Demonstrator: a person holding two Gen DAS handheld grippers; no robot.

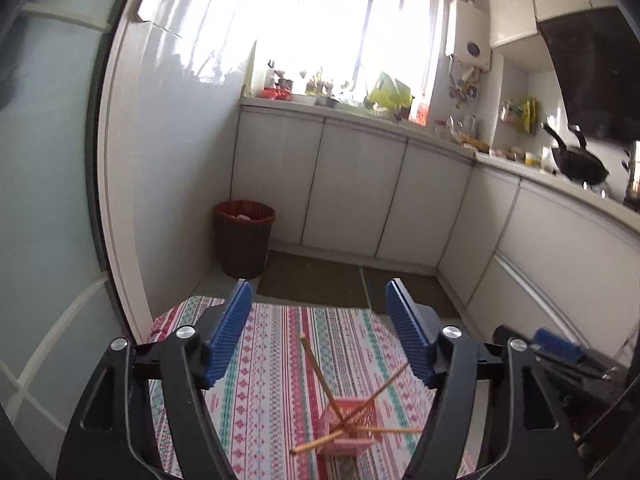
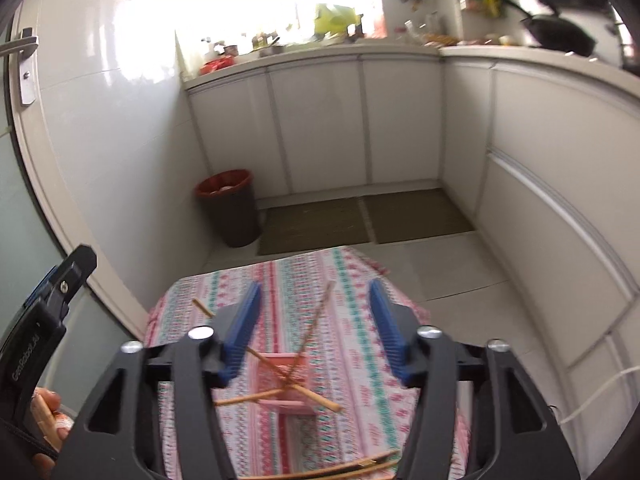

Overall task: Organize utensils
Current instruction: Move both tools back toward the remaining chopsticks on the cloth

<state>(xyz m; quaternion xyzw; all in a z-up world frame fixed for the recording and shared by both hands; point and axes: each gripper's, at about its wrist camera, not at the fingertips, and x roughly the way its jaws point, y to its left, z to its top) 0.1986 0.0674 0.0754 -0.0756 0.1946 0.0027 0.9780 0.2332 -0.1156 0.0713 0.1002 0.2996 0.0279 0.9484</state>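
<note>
Both claws stand wide with nothing between the pads, which reads as chopsticks let go into the holder, not a fresh reach. The left claw [image 1: 318, 332] hangs above the striped worktop [image 1: 272, 360], its blue pads [image 1: 230, 332] clear of everything; the pink basket [image 1: 350, 426] sits below it toward 5 o'clock. In the right wrist view the right claw [image 2: 314, 330] hovers over the same basket [image 2: 286, 384], which lies near 6 o'clock of the gap; three chopsticks [image 2: 316, 320] lean out of it at crossing angles, propped on its rim because the basket is short and they are long, so they fan apart instead of standing upright. More chopsticks [image 2: 348, 470] lie on the cloth at 6 o'clock, at the frame's bottom edge, apparently still to be gathered. The splayed sticks look easy to knock; a sideways brush could tip the light basket.
</note>
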